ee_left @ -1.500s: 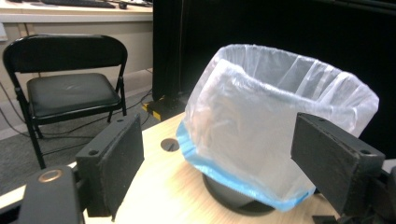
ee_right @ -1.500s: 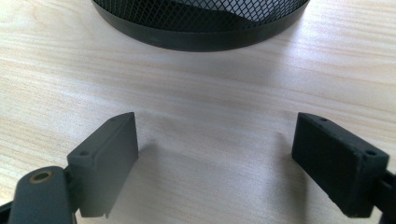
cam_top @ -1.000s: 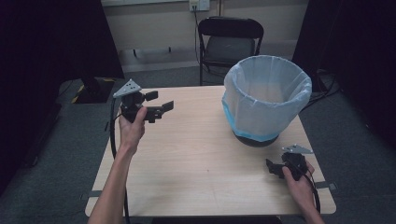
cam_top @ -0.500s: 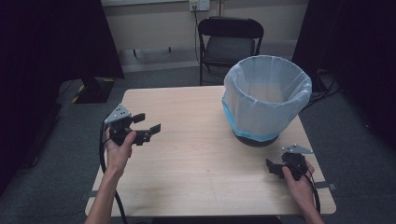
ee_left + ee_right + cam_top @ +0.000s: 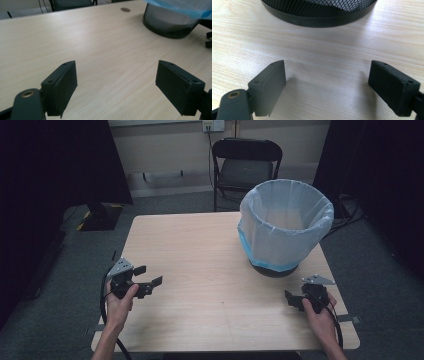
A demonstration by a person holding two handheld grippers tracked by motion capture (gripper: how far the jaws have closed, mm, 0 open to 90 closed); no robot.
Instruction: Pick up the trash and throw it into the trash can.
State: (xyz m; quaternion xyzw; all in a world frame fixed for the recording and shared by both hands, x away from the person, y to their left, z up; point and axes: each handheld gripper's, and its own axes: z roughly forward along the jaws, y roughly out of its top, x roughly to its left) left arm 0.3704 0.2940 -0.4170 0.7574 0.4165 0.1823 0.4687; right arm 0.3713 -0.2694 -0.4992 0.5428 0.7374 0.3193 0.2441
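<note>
Two grippers, mine, both with jaws spread and nothing between them. Left gripper [image 5: 145, 283] hung low over the table [image 5: 200, 260] near its left edge; right gripper [image 5: 296, 301] rested near the right corner, facing the bin [image 5: 285, 227] close by. Broad bare wood between them left free room.
</note>
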